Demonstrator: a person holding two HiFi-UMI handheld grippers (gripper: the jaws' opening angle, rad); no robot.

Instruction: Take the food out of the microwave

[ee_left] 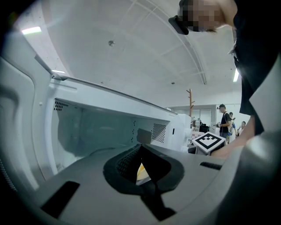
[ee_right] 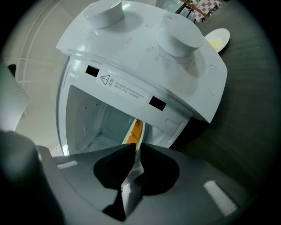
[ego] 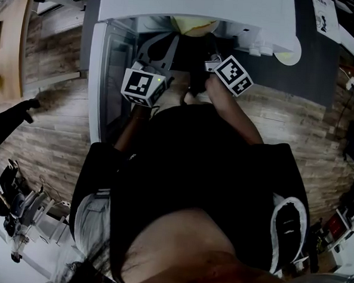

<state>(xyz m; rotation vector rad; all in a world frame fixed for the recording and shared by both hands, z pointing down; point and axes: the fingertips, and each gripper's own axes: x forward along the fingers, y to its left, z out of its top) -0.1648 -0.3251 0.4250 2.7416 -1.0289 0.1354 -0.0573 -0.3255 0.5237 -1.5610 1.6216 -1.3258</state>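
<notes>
Two grippers are working at the mouth of the open white microwave (ego: 197,4), whose door (ego: 103,73) is hanging wide at the left in the head view. My right gripper (ee_right: 134,151) is pinching a thin, crinkled, pale wrapper (ee_right: 131,178), its jaws nearly together on the sheet. The wrapper is leading up to the yellow-orange food (ee_right: 136,130), which is sitting inside the cavity (ee_right: 94,121) on the side next to the panel with the two knobs (ee_right: 180,41).

My left gripper (ee_left: 140,151) is pressed fully together. It is pointing into the cavity, and I am seeing only a sliver of the yellow food through the slit below its tips. The right gripper's marker cube (ee_left: 210,141) is showing near it at the right.

On the dark surface (ee_right: 246,110) beside the microwave, a small white dish (ee_right: 217,39) with something yellow in it is lying. Several people (ee_left: 224,116) are standing far back in the room.
</notes>
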